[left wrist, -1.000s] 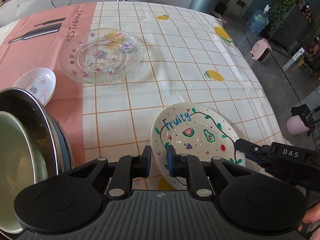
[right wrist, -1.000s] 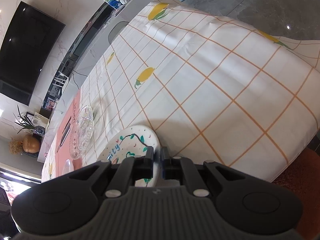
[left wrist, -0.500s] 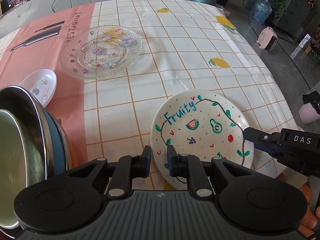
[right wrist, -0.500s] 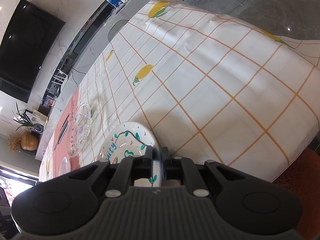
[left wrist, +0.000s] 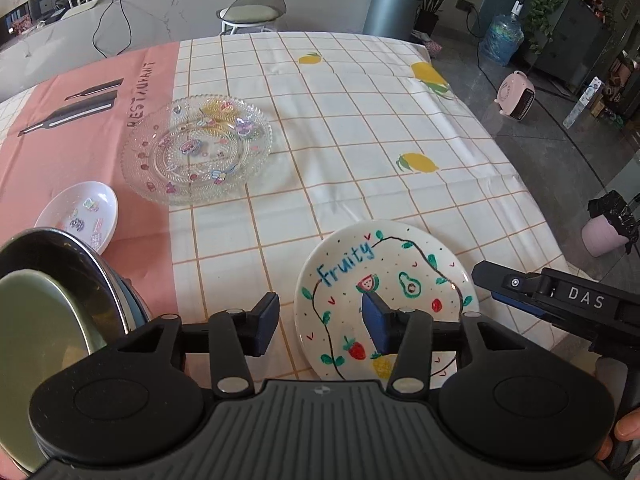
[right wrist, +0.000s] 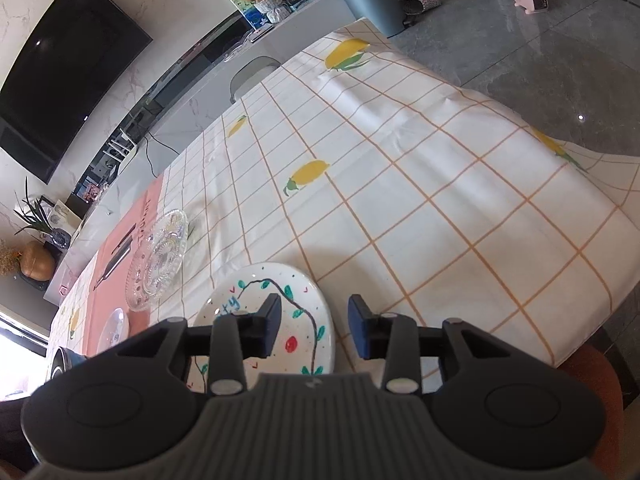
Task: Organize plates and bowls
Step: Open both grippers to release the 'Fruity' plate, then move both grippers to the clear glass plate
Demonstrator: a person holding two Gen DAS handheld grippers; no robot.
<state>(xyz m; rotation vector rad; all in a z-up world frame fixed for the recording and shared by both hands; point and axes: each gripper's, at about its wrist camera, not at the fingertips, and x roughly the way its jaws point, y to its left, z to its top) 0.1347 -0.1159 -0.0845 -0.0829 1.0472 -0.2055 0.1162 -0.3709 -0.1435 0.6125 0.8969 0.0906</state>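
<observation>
Both hand-held grippers, left (left wrist: 322, 322) and right (right wrist: 313, 328), gape wide; glossy round painted plate (left wrist: 404, 264) lies flat.

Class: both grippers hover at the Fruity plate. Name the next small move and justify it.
Probably ease the open right gripper forward so its fingers straddle the Fruity plate rim, then close. The plate lies flat on the tablecloth, ungripped, apart from the glass plate, and the left gripper is also open.
</observation>
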